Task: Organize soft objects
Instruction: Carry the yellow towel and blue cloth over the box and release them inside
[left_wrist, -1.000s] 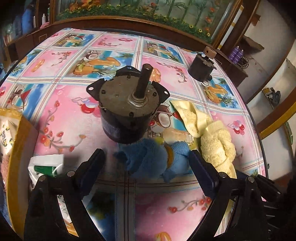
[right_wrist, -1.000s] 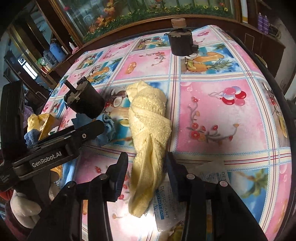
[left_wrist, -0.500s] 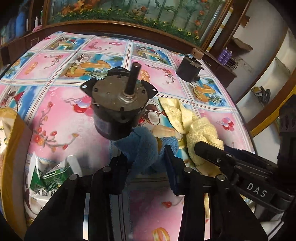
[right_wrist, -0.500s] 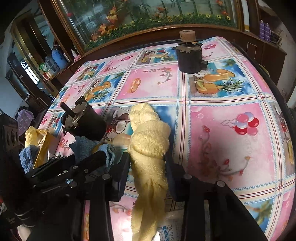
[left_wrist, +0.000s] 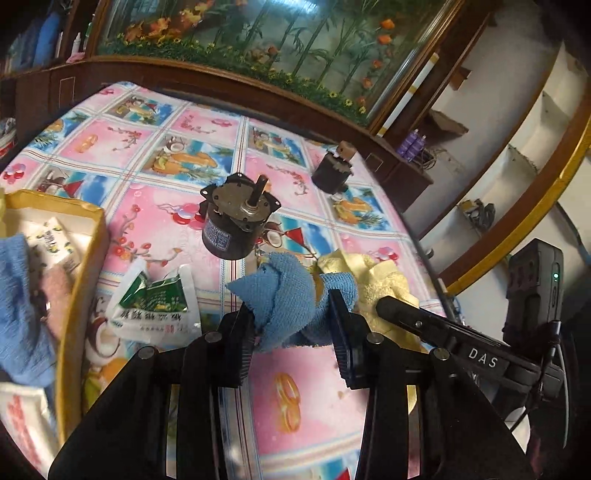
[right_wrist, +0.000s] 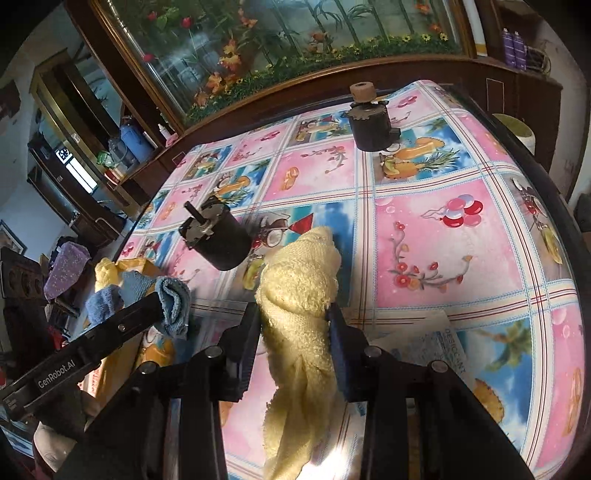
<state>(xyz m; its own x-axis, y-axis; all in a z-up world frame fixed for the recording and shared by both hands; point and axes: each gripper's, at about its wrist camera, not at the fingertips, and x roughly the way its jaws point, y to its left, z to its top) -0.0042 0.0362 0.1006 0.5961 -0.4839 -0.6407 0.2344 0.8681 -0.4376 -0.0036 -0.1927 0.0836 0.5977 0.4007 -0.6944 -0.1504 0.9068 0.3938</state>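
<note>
My left gripper (left_wrist: 291, 325) is shut on a blue knotted cloth (left_wrist: 284, 295) and holds it above the table. My right gripper (right_wrist: 293, 325) is shut on a yellow knotted towel (right_wrist: 299, 284), lifted, its tail hanging down between the fingers. The towel also shows in the left wrist view (left_wrist: 373, 273), and the blue cloth in the right wrist view (right_wrist: 171, 302). A yellow box (left_wrist: 83, 273) at the left holds a blue cloth (left_wrist: 18, 302), a pink cloth and packets.
Two dark motors stand on the patterned tablecloth, one near (left_wrist: 232, 225) and one far right (left_wrist: 332, 173). A green and white packet (left_wrist: 155, 302) lies beside the box. A desiccant packet (right_wrist: 443, 343) lies under my right gripper. The table edge runs at the right.
Both grippers closed on their cloths and lifted them off the table. Both views have pulled back and up; the box has come into the left wrist view.
</note>
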